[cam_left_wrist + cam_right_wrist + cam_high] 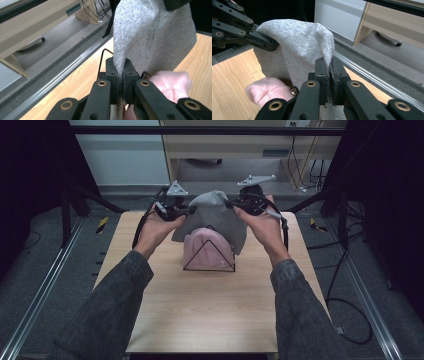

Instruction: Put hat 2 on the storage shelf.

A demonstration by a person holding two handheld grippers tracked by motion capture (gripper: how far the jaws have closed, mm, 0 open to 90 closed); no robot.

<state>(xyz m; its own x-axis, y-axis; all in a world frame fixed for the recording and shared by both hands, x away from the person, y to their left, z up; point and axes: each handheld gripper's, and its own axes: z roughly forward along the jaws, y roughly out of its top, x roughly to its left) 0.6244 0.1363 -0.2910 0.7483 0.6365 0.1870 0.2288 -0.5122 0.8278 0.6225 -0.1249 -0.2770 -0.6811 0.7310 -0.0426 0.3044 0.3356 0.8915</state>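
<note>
We see a soft grey knitted fabric piece (215, 215) held up off the table (200, 320), pinched at its two upper corners so that it hangs slack between them like a small curtain, bulging upward in the middle. Its lower hem drapes down near the table's far edge, just behind a pale pink ribbed knit hat (205, 247). That pink hat sits rounded and domed on a thin black wire triangular stand (209, 262), upright, around the middle of the table's far half
</note>
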